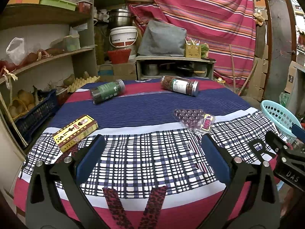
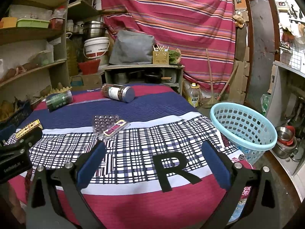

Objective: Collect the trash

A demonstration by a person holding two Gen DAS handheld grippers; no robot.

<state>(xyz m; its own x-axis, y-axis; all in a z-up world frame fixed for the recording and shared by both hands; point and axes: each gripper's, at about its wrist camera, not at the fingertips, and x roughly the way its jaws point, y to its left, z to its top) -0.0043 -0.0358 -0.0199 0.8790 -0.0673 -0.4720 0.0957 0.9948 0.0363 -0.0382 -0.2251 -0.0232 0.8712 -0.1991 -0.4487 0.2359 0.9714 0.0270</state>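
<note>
On the cloth-covered table (image 1: 152, 103) lie a green-labelled jar (image 1: 107, 91) at the back left, a second jar with a metal lid (image 1: 180, 85) at the back, a yellow box (image 1: 75, 132) at the left, and a clear blister tray (image 1: 194, 121) right of centre. All show in the right wrist view too: green jar (image 2: 59, 100), lidded jar (image 2: 119, 92), box (image 2: 28, 127), blister tray (image 2: 109, 126). A light blue basket (image 2: 244, 127) stands at the table's right edge. My left gripper (image 1: 152, 148) and right gripper (image 2: 153, 150) are open and empty above the table's near side.
Cluttered shelves (image 1: 43, 57) stand at the left. A low cabinet (image 1: 173, 66) with pots stands behind the table before a striped curtain (image 1: 200, 19). Steel bowls (image 2: 286, 139) sit on the floor right of the basket. A door (image 2: 261, 43) is at the right.
</note>
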